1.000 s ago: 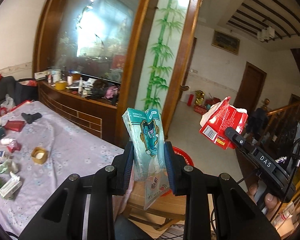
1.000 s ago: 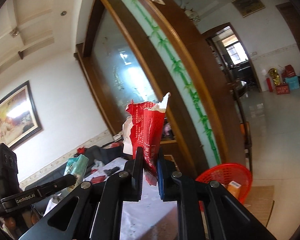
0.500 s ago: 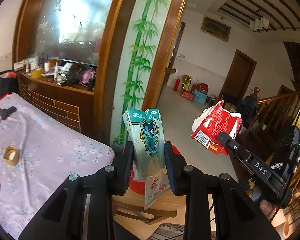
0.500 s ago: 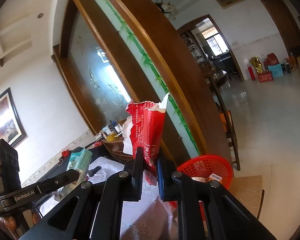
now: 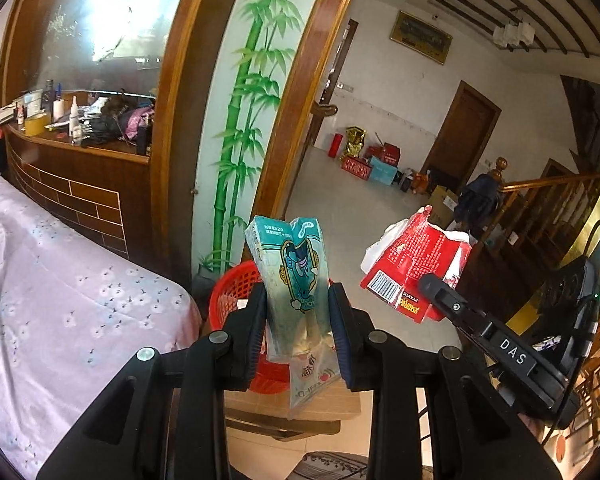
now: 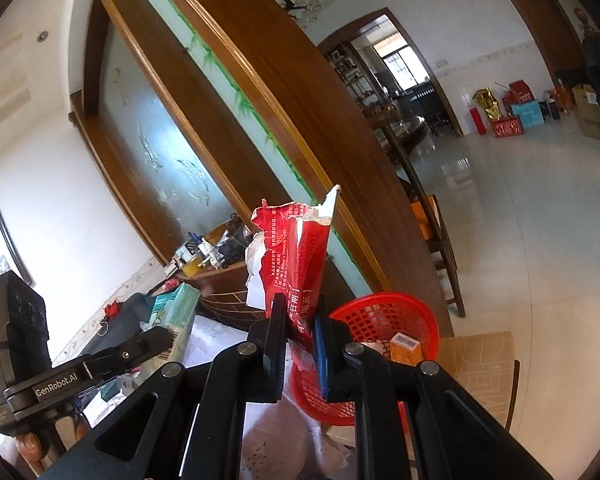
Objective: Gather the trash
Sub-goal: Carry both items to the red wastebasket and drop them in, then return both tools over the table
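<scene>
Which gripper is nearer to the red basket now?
Left, probably. The left gripper holds its teal packet directly over the red basket; the right gripper hangs beside it.

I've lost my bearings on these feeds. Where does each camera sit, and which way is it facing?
Left wrist: on the left claw, facing the bamboo panel and hallway; its own fingers clamp a teal pack, with the right claw holding a red box beside it.
Right wrist: on the right claw, tilted up toward the wooden frame; its fingers pinch the red box, left claw at lower left.
Shared: the red basket ahead, both claws, both pieces of trash.
</scene>
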The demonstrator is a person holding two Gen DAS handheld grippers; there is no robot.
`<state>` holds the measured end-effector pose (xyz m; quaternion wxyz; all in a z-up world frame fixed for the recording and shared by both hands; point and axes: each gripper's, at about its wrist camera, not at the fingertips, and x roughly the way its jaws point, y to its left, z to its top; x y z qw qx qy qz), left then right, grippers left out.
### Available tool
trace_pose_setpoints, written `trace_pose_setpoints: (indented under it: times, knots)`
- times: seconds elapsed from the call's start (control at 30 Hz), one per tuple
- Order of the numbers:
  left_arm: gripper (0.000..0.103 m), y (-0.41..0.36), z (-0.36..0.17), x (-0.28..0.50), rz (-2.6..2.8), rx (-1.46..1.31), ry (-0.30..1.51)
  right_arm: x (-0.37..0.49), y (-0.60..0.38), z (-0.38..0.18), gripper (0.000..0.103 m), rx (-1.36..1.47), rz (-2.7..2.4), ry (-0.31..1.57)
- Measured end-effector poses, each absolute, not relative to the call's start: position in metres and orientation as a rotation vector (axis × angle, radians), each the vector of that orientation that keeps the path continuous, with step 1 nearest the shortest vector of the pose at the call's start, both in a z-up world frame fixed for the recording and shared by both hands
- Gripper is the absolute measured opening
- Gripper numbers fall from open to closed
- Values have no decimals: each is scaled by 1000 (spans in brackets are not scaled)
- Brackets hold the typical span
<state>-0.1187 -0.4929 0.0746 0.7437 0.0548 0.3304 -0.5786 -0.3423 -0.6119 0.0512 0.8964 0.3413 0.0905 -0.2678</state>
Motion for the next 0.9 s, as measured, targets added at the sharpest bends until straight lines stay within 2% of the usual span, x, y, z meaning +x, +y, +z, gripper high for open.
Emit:
trace_pose_setpoints:
  times: [0.43,0.47,0.6,0.63,0.67,0.73,0.87,0.9]
  knots:
    - [30,-538,29,-104,-1284,176,832,-325,-640,28,13,759,-601,259]
    - [32,-544,25,-103,-1285,191,844,-324,-641,26,13,761,-604,263]
    - [54,-559,6,-99,-1250,247,871,-317,-648,19,16,775,-626,277]
    - [55,-562,-1,-97,-1236,262,887,-314,-651,15,21,793,-639,286]
    - [55,-562,-5,-95,-1229,267,900,-311,-652,12,34,807,-639,295]
    - [56,-555,-11,-90,-1222,244,929,-310,-657,4,52,844,-633,307]
    - [58,-531,3,-80,-1211,181,917,-313,-651,11,53,837,-638,306]
    - [62,-517,10,-77,-1197,157,907,-313,-649,13,53,836,-633,300]
